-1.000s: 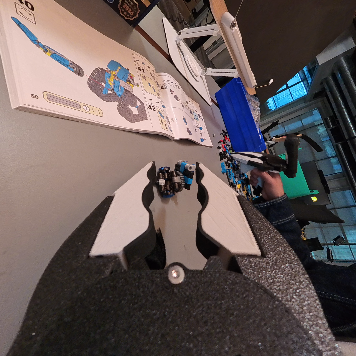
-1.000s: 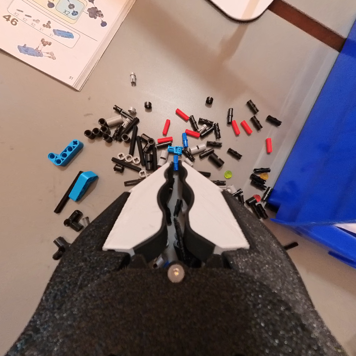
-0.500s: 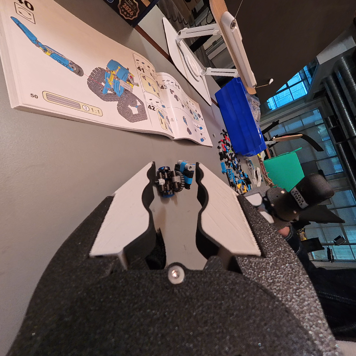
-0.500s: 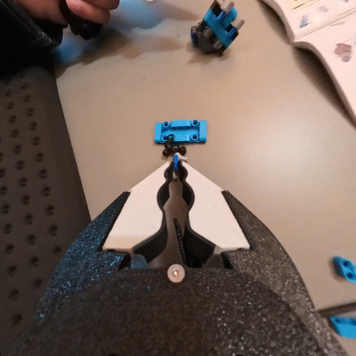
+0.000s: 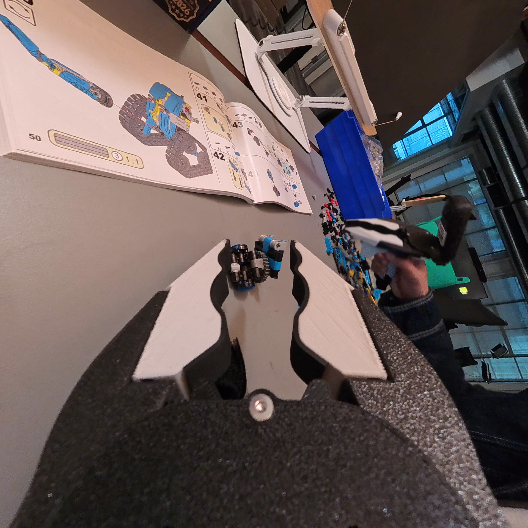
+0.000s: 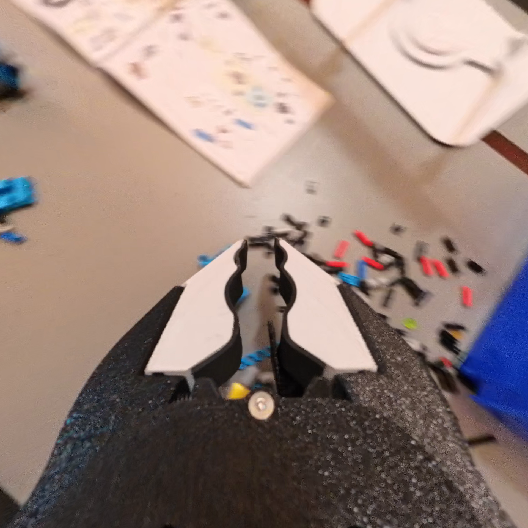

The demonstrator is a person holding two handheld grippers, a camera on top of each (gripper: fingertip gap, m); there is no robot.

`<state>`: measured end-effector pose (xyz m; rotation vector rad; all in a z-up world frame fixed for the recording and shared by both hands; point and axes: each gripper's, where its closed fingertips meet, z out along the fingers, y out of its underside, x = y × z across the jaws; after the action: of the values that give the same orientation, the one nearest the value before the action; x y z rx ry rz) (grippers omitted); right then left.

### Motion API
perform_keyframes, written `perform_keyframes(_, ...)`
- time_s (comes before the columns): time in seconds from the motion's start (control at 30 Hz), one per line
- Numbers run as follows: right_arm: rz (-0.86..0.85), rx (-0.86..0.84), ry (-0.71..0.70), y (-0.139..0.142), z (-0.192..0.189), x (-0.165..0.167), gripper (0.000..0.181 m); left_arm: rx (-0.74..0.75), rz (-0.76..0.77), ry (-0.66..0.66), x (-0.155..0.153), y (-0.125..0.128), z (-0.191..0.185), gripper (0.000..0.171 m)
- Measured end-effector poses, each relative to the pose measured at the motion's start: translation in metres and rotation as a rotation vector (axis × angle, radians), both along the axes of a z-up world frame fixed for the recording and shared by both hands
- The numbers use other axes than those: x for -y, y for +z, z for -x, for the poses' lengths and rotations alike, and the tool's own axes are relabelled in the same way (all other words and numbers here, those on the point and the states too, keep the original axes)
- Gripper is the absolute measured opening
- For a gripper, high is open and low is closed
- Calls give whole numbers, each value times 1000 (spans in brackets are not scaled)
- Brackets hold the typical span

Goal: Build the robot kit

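My left gripper [image 5: 258,243] is open and rests low over the grey table. A small black, grey and blue brick assembly [image 5: 254,264] lies between its fingertips and is not clamped. My right gripper [image 6: 260,242] is a little open and empty, its tips just short of a scattered pile of small black, red and blue pins [image 6: 385,265]. That view is motion-blurred. In the left wrist view the right gripper [image 5: 371,231] shows farther off, held by a hand [image 5: 405,274] above the same pile [image 5: 334,220].
An open instruction booklet [image 5: 128,114] lies on the table beyond the assembly and shows in the right wrist view [image 6: 205,71]. A blue bin [image 6: 503,343] stands right of the pile. A white stand base [image 6: 428,57] is behind it. A blue plate [image 6: 17,194] lies at far left. Some 30 centimetres of space lies between my two pairs of fingers. The blue plate [image 6: 17,194] sits 15 centimetres or so from the ends of my left fingers.
The right gripper carried a small blue pin from the pile to a blue plate, then swung back to the pile. It is now open without the pin. The left gripper stayed still.
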<state>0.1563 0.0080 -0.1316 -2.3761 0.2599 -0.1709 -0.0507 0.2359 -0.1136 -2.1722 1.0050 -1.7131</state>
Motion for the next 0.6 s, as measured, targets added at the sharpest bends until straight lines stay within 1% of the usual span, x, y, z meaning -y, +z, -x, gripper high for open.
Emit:
perform_keyframes(0.03, -9, -19, -55, 1, -20, 7, 19, 0, 0, -1, 0, 0, 0, 41)
perform_keyframes(0.1, -24, -22, -118, 2, -50, 15, 16, -3, -1, -1, 0, -1, 0, 41)
perform_keyframes(0.2, 37, -20, -130, -13, -69, 22, 15, -4, -4, 5, -2, -1, 0, 41)
perform_keyframes(0.3, 41, -51, -122, -18, -73, 22, 15, -5, -2, 10, -3, -1, 1, 41)
perform_keyframes(0.37, 51, -18, -137, -14, -82, 29, 14, -7, -4, 10, -3, -2, 1, 41)
perform_keyframes(0.43, 37, -39, -146, -9, -85, 34, 13, -5, 1, 8, -3, -1, 1, 41)
perform_keyframes(0.5, 1, -82, -110, -5, -75, 29, 13, -4, 5, 6, -3, -1, 0, 41)
perform_keyframes(0.6, 43, -97, -28, -15, -52, 19, 14, -2, 7, 2, -2, -1, 0, 41)
